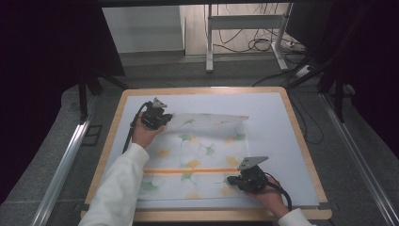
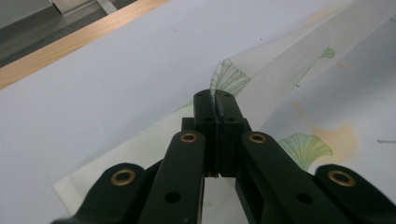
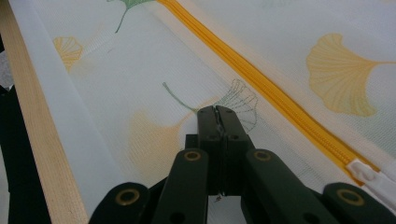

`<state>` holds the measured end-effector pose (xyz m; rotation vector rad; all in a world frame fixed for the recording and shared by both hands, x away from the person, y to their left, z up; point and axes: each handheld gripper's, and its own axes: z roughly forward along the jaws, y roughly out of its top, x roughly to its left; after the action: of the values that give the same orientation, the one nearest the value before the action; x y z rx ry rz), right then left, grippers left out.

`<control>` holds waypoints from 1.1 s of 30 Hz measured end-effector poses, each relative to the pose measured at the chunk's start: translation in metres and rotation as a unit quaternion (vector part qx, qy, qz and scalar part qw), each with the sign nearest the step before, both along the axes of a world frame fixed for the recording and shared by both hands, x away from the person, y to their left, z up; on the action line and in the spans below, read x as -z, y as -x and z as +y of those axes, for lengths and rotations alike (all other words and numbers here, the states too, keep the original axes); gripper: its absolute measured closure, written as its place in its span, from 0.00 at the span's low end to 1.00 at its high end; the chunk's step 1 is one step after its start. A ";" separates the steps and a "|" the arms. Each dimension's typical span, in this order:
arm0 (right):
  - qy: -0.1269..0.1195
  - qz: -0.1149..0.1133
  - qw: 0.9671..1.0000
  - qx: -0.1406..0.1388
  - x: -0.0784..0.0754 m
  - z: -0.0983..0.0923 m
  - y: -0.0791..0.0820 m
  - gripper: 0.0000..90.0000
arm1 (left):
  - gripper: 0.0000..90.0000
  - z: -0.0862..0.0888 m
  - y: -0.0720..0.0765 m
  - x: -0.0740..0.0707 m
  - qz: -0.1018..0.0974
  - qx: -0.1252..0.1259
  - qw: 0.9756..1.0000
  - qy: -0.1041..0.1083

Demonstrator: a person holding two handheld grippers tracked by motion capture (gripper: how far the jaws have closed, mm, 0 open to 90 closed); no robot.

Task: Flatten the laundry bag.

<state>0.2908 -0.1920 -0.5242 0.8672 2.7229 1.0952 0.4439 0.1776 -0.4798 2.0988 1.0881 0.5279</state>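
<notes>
Spread across the pale mat [image 1: 273, 117] of a wood-rimmed table [image 1: 202, 90]: a sheer mesh laundry bag [image 1: 202, 150] printed with green and yellow ginkgo leaves, an orange zipper [image 1: 188, 171] running across its near part. At the left, far corner of the bag, left gripper [image 1: 162, 121], held in a white-sleeved arm [image 1: 117, 188]. Far edge of the bag lifted and folded over toward the near side, rising in a ridge from that gripper across to the right. In the left gripper view, jaws pressed together on the folded mesh edge, fabric pinched between the fingertips [image 2: 205, 105] and fanning out just beyond them, a green leaf print [image 2: 229, 77] right at the tips. Toward the right and nearer the person, right gripper [image 1: 231, 180] low over the bag's near right corner, just on the near side of the zipper. In the right gripper view, jaws likewise closed with a thin fold of mesh apparently caught between the fingertips [image 3: 208, 121], though hard to tell how much; yellow zipper teeth [image 3: 261, 84] passing just beside, white pull [image 3: 369, 170] at lower right.
</notes>
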 end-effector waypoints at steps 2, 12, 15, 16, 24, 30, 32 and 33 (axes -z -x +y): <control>0.000 0.000 1.000 -0.001 0.000 0.000 0.000 0.99 | 1.00 0.000 -0.006 0.001 -0.001 0.001 1.000 0.000; -0.002 0.000 1.000 0.000 0.000 0.000 0.000 0.99 | 1.00 0.007 -0.033 0.002 0.004 -0.015 1.000 0.010; -0.002 0.001 1.000 0.000 0.000 0.000 -0.001 0.99 | 0.99 0.013 -0.040 0.002 0.008 -0.025 1.000 0.013; -0.002 0.001 1.000 0.000 0.000 0.000 -0.001 0.99 | 0.99 0.015 -0.043 0.003 0.010 -0.029 0.999 0.013; -0.001 0.000 1.000 -0.001 0.000 0.000 0.000 0.99 | 0.67 0.035 -0.061 0.005 0.022 -0.087 0.995 0.047; -0.001 0.001 1.000 -0.003 0.000 0.000 -0.001 0.99 | 0.55 0.043 -0.052 -0.014 -0.012 -0.083 0.994 0.068; 0.000 0.000 1.000 -0.002 0.000 0.000 -0.001 0.99 | 0.53 0.043 -0.044 -0.020 -0.016 -0.071 0.995 0.071; 0.001 0.000 1.000 -0.002 0.000 0.000 0.000 0.99 | 0.52 0.042 -0.038 -0.025 -0.021 -0.063 0.995 0.075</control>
<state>0.2910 -0.1918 -0.5241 0.8614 2.7253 1.0943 0.4815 0.2192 -0.4551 1.8902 1.2039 0.5326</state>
